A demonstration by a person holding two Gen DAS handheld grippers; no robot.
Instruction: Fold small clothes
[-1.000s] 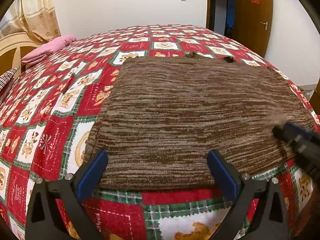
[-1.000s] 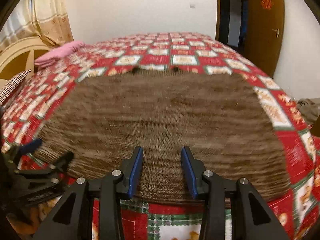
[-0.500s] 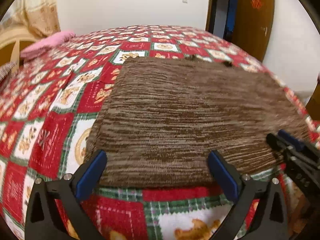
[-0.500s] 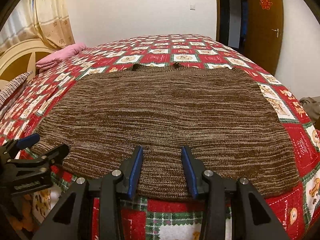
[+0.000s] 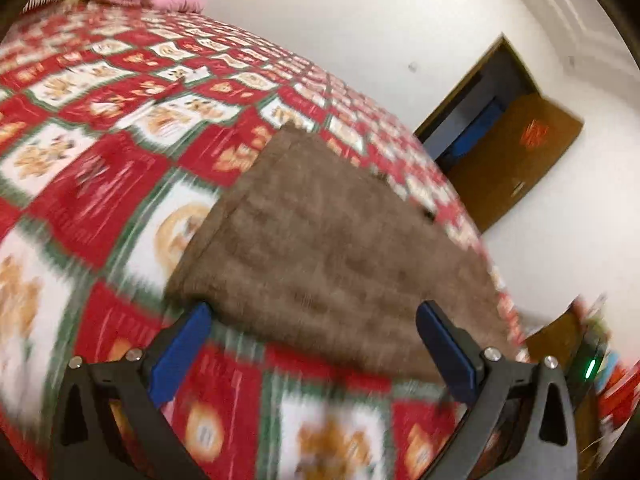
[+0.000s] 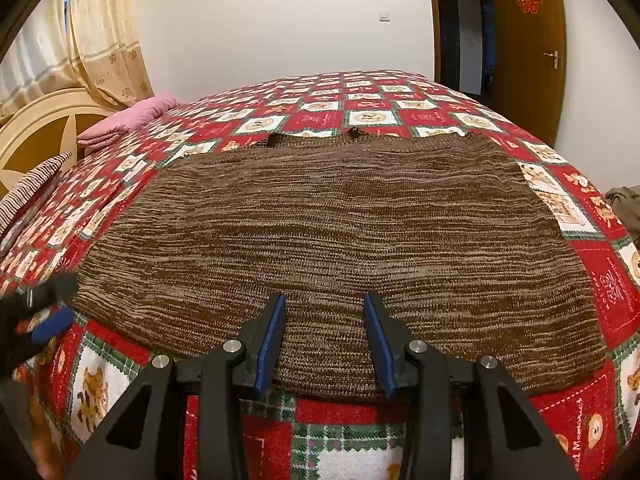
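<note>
The bed [image 6: 372, 116] carries the brown knitted garment [image 6: 340, 240] spread flat (still unfolded). The left hand-held gripper [image 5: 316, 344] gapes wide at its near-left corner; the right hand-held gripper [image 6: 325, 336], narrowly parted, empty, hovers over the hem. Next: pinching an edge.

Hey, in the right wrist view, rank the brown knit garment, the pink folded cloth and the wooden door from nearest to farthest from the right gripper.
1. Brown knit garment: directly ahead, its near hem between the fingers of the right gripper.
2. Pink folded cloth: far left, by the headboard.
3. Wooden door: far right, beyond the bed.
</note>
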